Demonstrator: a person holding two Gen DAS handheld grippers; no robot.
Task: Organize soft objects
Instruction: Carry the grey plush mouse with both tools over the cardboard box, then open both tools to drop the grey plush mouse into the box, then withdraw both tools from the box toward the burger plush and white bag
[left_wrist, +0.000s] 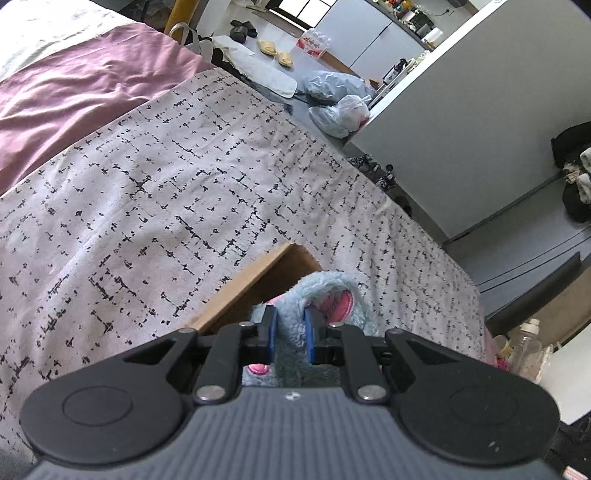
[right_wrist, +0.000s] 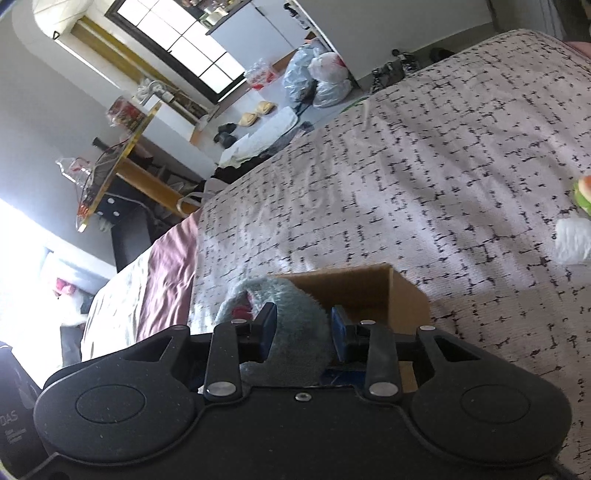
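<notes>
Risk: plush toy (left_wrist: 325, 306) is carried by both grippers over the cardboard box (left_wrist: 255, 280); if one lets go early it swings off the other and lands on the patterned bedspread (left_wrist: 166, 177) beside the box, not inside. The grip is on loose fluff only, so it could also slip out. Left gripper (left_wrist: 290, 334) is clamped tight on a thin fold of blue fur, pink ear lining just past its fingertips. Right gripper (right_wrist: 301, 336) is closed on a thicker, rounded part of the toy, jaws wider. Toy sits between both finger pairs, at the box's near rim, above its opening
</notes>
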